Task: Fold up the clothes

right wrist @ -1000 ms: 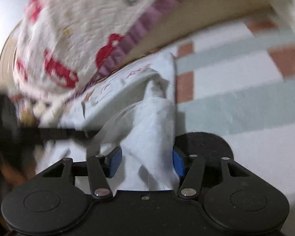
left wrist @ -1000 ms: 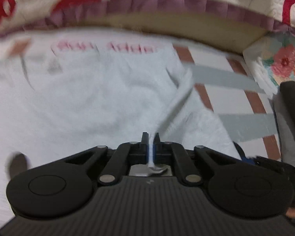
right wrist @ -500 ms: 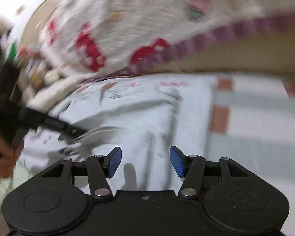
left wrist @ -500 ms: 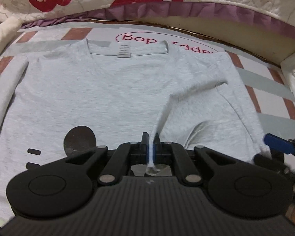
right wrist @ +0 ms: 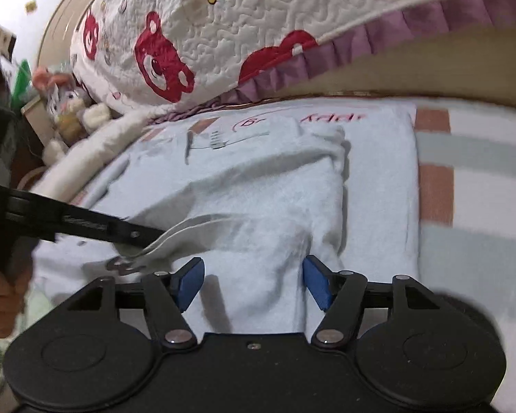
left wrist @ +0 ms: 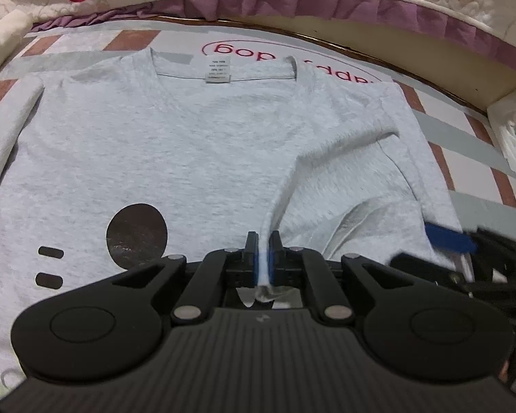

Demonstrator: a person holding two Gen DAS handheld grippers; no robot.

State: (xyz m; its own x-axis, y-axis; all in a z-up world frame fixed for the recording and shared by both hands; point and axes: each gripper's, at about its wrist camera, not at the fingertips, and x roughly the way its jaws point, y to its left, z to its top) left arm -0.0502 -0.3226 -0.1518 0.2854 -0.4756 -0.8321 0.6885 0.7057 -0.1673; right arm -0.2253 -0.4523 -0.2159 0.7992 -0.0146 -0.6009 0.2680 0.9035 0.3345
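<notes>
A light grey T-shirt (left wrist: pixel 175 144) with a dark oval print lies spread on a striped sheet, collar and label toward the far side. Its right sleeve is folded in across the body. My left gripper (left wrist: pixel 263 241) is shut on a pinched fold of that cloth and holds it slightly raised. From the right wrist view the same T-shirt (right wrist: pixel 271 186) fills the middle, and the left gripper (right wrist: pixel 144 232) reaches in from the left, pinching the cloth. My right gripper (right wrist: pixel 253 278) is open just above the shirt's right side, nothing between its blue pads. It also shows as the right gripper (left wrist: pixel 447 237) at the shirt's right edge.
A quilted bedspread (right wrist: pixel 258 24) with red bears and a purple frill rises behind the shirt. Stuffed toys (right wrist: pixel 72 110) sit at the far left. A hand (right wrist: pixel 0 296) holds the left gripper's handle. The striped sheet (right wrist: pixel 481 186) extends to the right.
The left gripper has kept its pinch and drawn the fold slightly toward me. The right gripper, open with cloth between its fingers a second ago, has swung over the shirt's right side.
</notes>
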